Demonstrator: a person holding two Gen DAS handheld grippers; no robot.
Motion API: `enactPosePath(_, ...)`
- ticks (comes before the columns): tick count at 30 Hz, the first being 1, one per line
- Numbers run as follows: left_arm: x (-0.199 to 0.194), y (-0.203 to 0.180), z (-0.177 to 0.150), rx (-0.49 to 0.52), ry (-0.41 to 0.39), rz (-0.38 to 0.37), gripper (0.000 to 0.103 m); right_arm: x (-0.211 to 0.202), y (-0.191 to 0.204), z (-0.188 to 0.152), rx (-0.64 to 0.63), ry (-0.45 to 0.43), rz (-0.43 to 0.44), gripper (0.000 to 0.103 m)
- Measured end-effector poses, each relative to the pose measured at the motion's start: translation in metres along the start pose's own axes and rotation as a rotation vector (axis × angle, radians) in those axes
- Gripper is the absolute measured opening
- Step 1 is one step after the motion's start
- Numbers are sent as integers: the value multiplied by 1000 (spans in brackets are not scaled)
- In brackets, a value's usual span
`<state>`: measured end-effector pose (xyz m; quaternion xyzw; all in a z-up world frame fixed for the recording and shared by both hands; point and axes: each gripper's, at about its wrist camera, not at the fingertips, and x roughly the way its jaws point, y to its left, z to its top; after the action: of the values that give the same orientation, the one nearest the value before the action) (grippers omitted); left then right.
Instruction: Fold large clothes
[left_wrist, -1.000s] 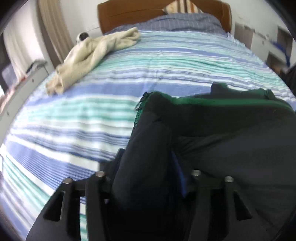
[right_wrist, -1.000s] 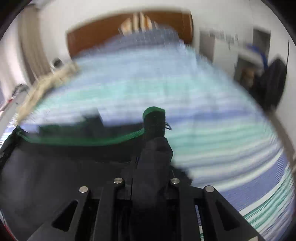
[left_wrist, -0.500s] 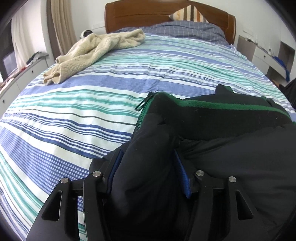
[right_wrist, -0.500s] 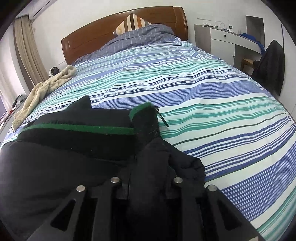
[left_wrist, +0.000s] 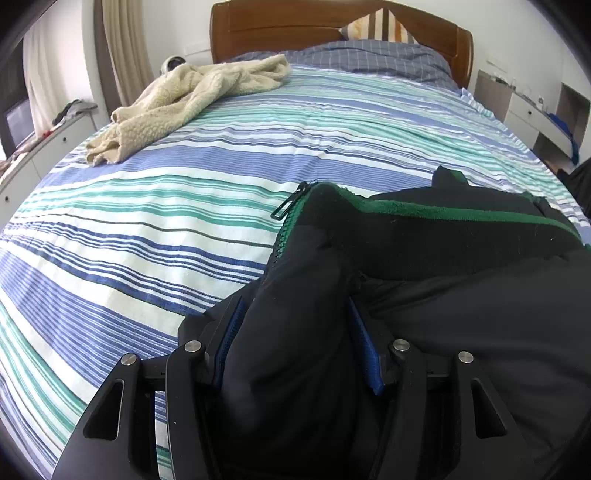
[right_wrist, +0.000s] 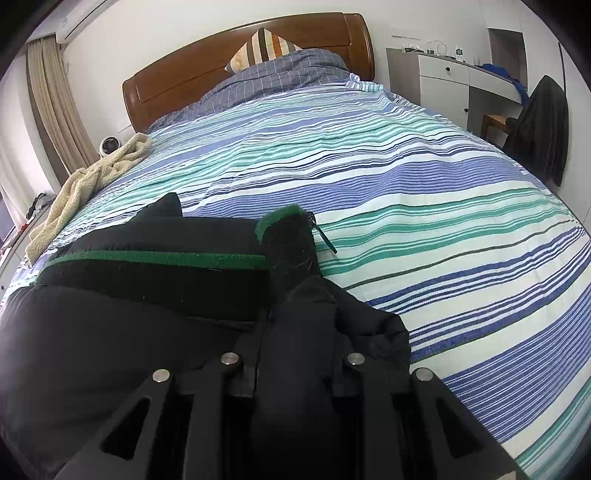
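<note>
- Black padded jacket (left_wrist: 461, 295), green-trimmed at the collar, lies bunched on the striped bed (left_wrist: 184, 206), one corner in each set of tongs.
- Left tongs (left_wrist: 295, 332) have a thick fold between the blue pads, which appear to press on it; the grip looks loose, so the bulky fabric could slide free if lifted.
- Right tongs (right_wrist: 295, 343) are clenched tight on the other corner. If only one side lets go, the jacket may twist and the fold come out crooked.
- The zipper pull (left_wrist: 288, 205) dangles at the edge and could snag the sheet.
- The cream fleece garment (left_wrist: 177, 99) lies well apart.
</note>
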<state>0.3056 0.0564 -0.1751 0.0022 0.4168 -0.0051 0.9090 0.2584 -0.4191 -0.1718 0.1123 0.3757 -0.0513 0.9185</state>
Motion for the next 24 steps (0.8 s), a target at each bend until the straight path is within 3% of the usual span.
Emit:
enactPosePath(6, -2, -3, 0, 15, -4, 30, 61, -1, -1, 0, 2, -4, 3, 22)
enactPosePath(11, -15, 3, 4, 27, 43, 26, 74, -5, -8, 5, 33, 21, 56, 26)
enactPosePath(12, -24, 6, 5, 37, 54, 7, 74, -6, -9, 8, 33, 42, 67, 28)
enactPosePath(14, -58, 18, 7, 32, 28, -45, 76, -17, -11, 17, 4, 92, 85, 43)
enactPosePath(16, -92, 22, 6, 27, -27, -93, 86, -49, -18, 21, -6, 30, 74, 55)
enactPosePath(19, -133, 9, 8, 53, -96, -163, 93, -87, -27, 20, -14, -50, 70, 56)
enactPosePath(24, -132, -70, 25, 169, -33, -329, 93, -115, -16, 14, -3, -68, 230, 56)
